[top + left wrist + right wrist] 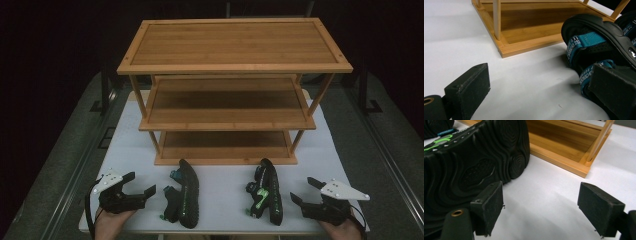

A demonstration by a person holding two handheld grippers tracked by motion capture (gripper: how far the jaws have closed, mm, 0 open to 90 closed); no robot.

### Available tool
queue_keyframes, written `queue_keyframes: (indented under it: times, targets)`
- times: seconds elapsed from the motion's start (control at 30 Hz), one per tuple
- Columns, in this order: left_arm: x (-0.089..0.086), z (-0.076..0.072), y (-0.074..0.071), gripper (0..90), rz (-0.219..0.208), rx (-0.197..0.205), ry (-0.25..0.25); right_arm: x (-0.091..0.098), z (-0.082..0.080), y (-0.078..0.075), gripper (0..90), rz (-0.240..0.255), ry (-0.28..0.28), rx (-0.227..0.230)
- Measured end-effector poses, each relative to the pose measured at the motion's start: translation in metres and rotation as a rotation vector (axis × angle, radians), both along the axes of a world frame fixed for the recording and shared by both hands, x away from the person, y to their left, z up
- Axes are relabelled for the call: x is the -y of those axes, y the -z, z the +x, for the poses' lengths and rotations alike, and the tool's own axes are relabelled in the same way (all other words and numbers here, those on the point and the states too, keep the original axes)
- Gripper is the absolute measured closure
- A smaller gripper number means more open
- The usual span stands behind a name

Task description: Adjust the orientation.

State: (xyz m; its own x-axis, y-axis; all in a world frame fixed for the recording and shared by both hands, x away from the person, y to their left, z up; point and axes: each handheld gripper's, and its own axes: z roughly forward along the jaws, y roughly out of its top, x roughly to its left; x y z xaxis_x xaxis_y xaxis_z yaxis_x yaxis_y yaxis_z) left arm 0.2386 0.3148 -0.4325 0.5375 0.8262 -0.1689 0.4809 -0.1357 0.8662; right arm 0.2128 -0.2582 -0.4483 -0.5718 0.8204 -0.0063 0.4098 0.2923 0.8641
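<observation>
Two sandals on their sides at the table's six-o'clock edge: blue-strapped sandal (184, 195) left, green-strapped sandal (265, 192) right, before the shelf rack (225, 160). Left gripper (141, 184) at its nine o'clock, right gripper (302, 190) at three o'clock; both gape, holding nothing. Step: approach. Next, likely: close on each sandal, lift onto a shelf.

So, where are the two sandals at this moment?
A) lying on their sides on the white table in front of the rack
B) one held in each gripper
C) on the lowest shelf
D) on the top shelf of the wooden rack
A: the teal-strapped sandal and the green-strapped sandal both lie on their sides on the white table, in front of the wooden rack.
</observation>
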Motion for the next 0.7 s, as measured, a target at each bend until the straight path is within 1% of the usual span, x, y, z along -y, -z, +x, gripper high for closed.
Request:
queue_keyframes:
  times: [0.17, 0.23, 0.27, 0.3, 0.4, 0.5, 0.63, 0.67, 0.7]
  targets:
    - [-0.0005, 0.0007, 0.0005, 2.7, 0.001, -0.009, 0.000, -0.0011, -0.0009, -0.0001, 20.3, -0.014, -0.009, 0.002]
    - [-0.0003, 0.0005, 0.0005, 2.7, 0.004, -0.010, 0.007, -0.0017, -0.0017, -0.0006, 20.3, -0.023, -0.007, 0.001]
    - [-0.0001, 0.0000, 0.0006, 2.7, 0.014, -0.013, 0.015, -0.0019, -0.0020, -0.0011, 20.3, -0.024, -0.004, 0.003]
    - [-0.0001, -0.0005, 0.0006, 2.7, 0.015, -0.014, 0.017, -0.0021, -0.0023, -0.0017, 20.3, -0.025, 0.000, 0.006]
    - [-0.0010, -0.0014, 0.0009, 2.7, 0.013, -0.013, 0.020, -0.0026, -0.0020, -0.0022, 20.3, -0.025, 0.001, 0.009]
    - [-0.0015, -0.0016, 0.0016, 2.7, 0.010, -0.021, 0.023, -0.0037, -0.0018, -0.0017, 20.3, -0.030, 0.001, 0.008]
    - [0.0006, -0.0004, 0.0029, 2.7, 0.030, -0.030, 0.039, -0.0033, -0.0019, -0.0017, 20.4, -0.031, 0.000, 0.010]
    - [0.0018, -0.0003, 0.0032, 5.1, 0.043, -0.032, 0.051, -0.0021, -0.0020, -0.0017, 20.4, -0.025, 0.001, 0.009]
    - [0.0038, -0.0004, 0.0041, 5.3, 0.062, -0.034, 0.066, -0.0017, -0.0019, -0.0015, 20.5, -0.024, 0.000, 0.009]
